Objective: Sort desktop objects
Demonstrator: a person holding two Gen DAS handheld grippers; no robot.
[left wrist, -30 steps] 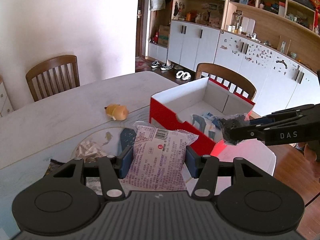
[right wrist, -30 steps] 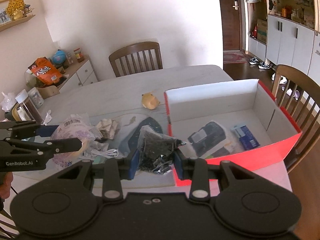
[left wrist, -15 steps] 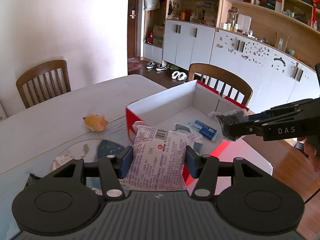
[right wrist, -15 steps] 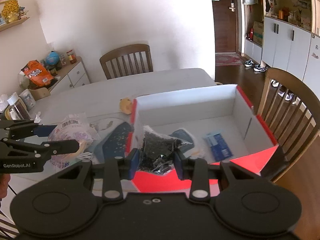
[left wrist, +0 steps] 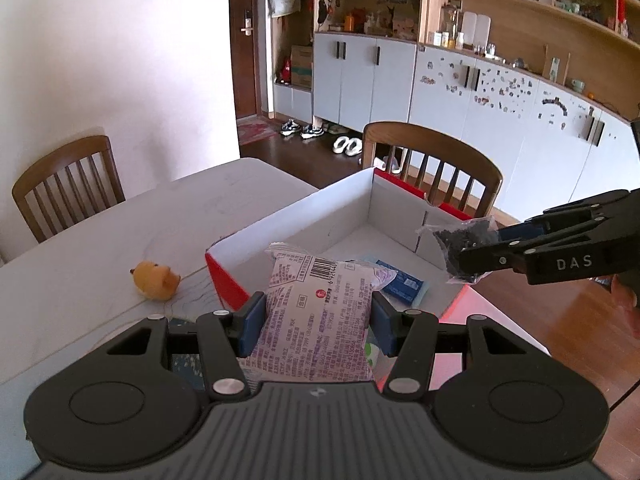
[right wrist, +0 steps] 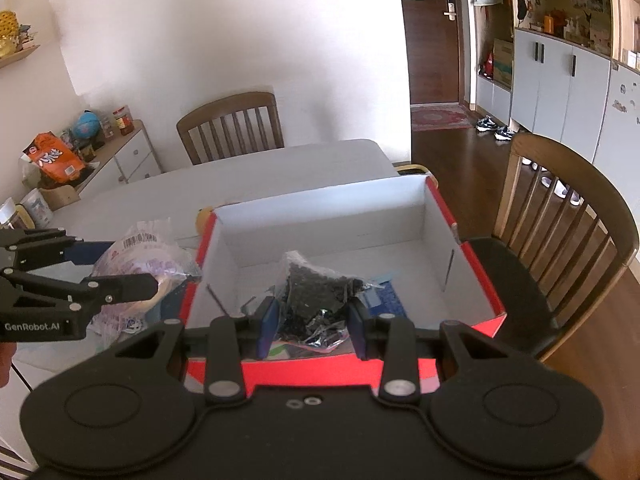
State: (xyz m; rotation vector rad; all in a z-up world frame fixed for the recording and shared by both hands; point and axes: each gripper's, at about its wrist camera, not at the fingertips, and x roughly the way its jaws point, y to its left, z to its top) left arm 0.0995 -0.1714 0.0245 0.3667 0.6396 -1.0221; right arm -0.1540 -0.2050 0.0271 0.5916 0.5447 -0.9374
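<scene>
Nearest to me, the left gripper (left wrist: 318,322) has its blue pads pressed on both sides of a pale pink snack packet (left wrist: 320,312) printed with a barcode, fingers about half spread around it. The packet hangs over the near left corner of the red box (left wrist: 226,284), at its rim. To the right, the right gripper (right wrist: 312,326) pinches a clear bag of black bits (right wrist: 316,296), its jaws drawn in as close as the bag allows. In the right wrist view this bag hangs above the near part of the box's white inside; in the left wrist view it shows at the box's right wall.

Just beyond, on the box floor, a blue packet (left wrist: 402,282) lies flat, part hidden behind the pink one. The box itself sits at the right end of the pale table (left wrist: 120,240), its far walls white inside.

Left of the box, apart from it, a small orange toy (left wrist: 156,280) rests on the tabletop.

Farther off, a wooden chair (left wrist: 66,184) stands at the far left side of the table, and another wooden chair (left wrist: 436,172) stands behind the box. Past them, white cabinets (left wrist: 500,128) under open wooden shelves line the far right wall, and a dark door (left wrist: 244,48) stands beside shoes (left wrist: 298,130) on the floor.
</scene>
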